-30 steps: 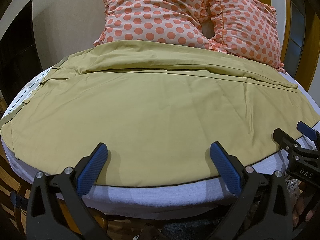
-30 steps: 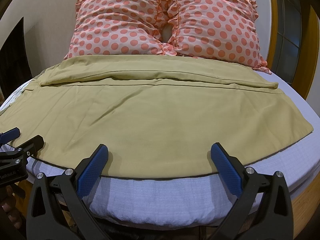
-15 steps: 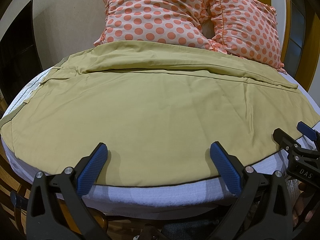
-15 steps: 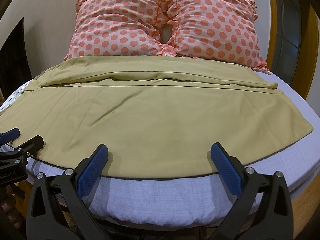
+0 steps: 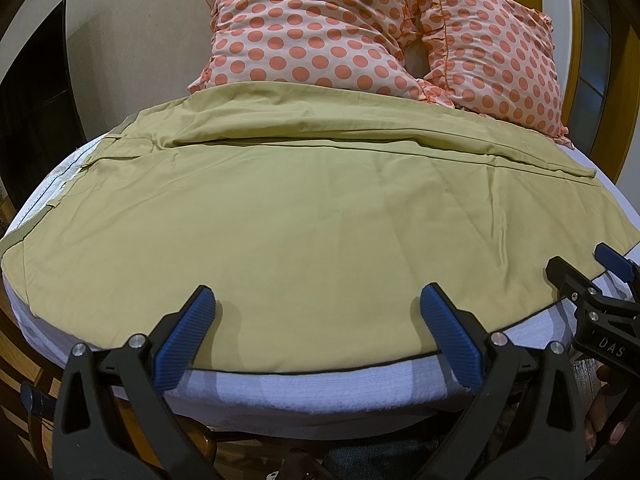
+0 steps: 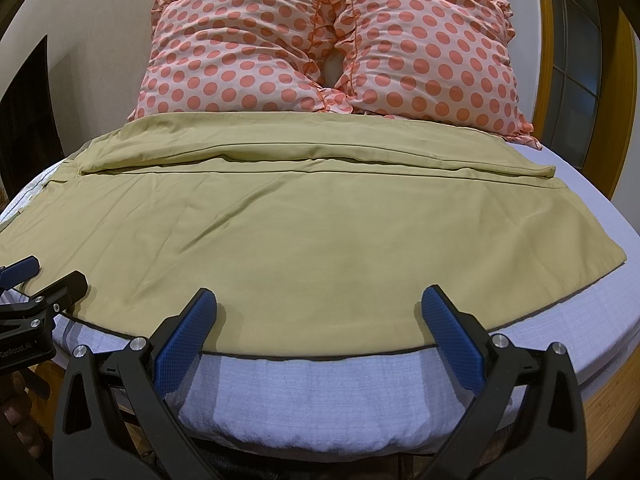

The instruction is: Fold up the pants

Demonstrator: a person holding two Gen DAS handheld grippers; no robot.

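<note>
White quilted bed [image 6: 320, 392], two pink polka-dot pillows [image 6: 280, 60] against a beige wall [image 5: 132, 20]. Olive-tan cotton pants [image 5: 304, 232] lie flat across the bed, far leg folded over. My left gripper [image 5: 316, 304] and right gripper [image 6: 320, 304] hover wide open, empty, at the near hem. Nothing has shifted since earlier.

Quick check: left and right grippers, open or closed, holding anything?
Left gripper: open, holding nothing, fingers over the near edge of the khaki pants.
Right gripper: open, holding nothing, also at the pants' near edge.
</note>
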